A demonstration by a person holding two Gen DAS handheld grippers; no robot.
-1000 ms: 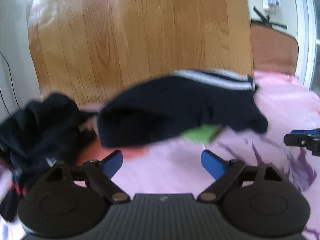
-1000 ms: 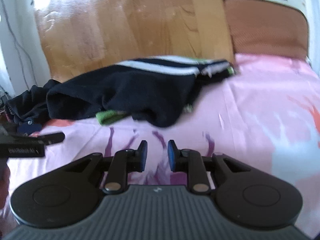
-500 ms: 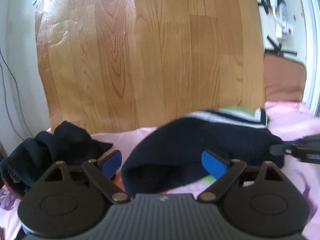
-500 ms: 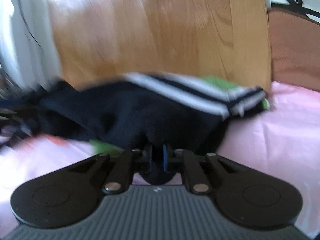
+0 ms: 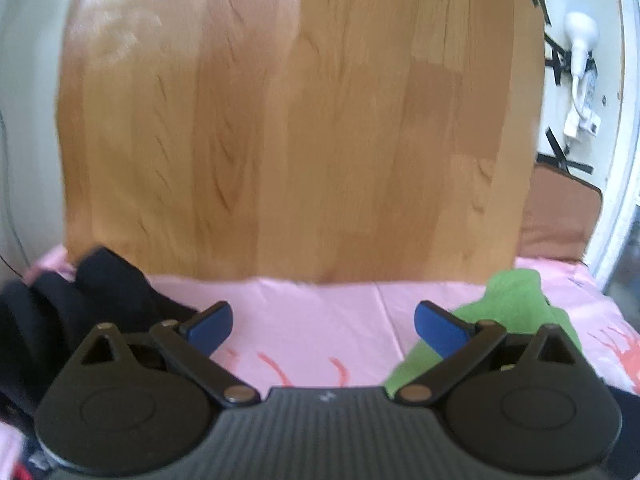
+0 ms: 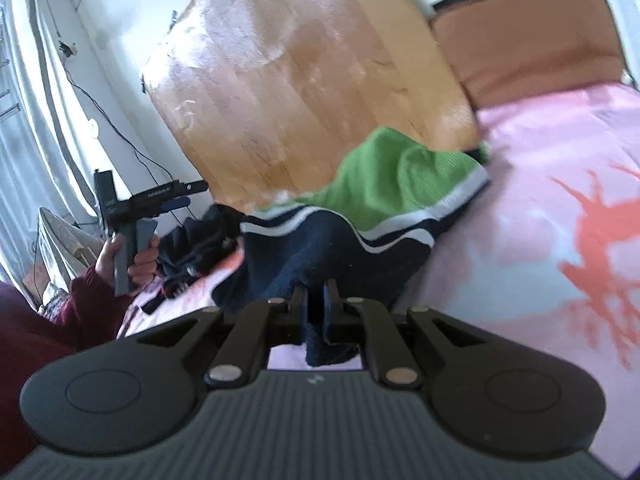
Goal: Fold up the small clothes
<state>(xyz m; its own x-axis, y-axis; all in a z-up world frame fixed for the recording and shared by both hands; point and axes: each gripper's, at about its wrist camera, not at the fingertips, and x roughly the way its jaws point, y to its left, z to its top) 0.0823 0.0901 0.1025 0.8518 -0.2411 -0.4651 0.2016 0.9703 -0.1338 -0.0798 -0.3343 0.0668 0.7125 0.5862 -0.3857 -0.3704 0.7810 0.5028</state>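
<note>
A small navy garment (image 6: 320,248) with white stripes and a green lining (image 6: 392,176) lies partly lifted on the pink sheet (image 6: 540,160). My right gripper (image 6: 316,292) is shut on a navy fold of it at its near edge. In the left wrist view only the green part (image 5: 516,304) shows, behind the right finger. My left gripper (image 5: 322,316) hovers over bare sheet, its jaws opening wide with nothing between them. The right wrist view shows that left gripper (image 6: 172,196) raised in a hand at the far left.
A heap of dark clothes (image 5: 60,312) sits on the left of the bed, also seen as a pile (image 6: 200,240) beside the garment. A wooden board (image 5: 300,120) stands against the wall behind. A brown cushion (image 6: 520,32) is at the bed's far right.
My right gripper closed on the navy garment and dragged it away to the right. The garment has left the space before my left gripper, which rose and spread its jaws wider.
</note>
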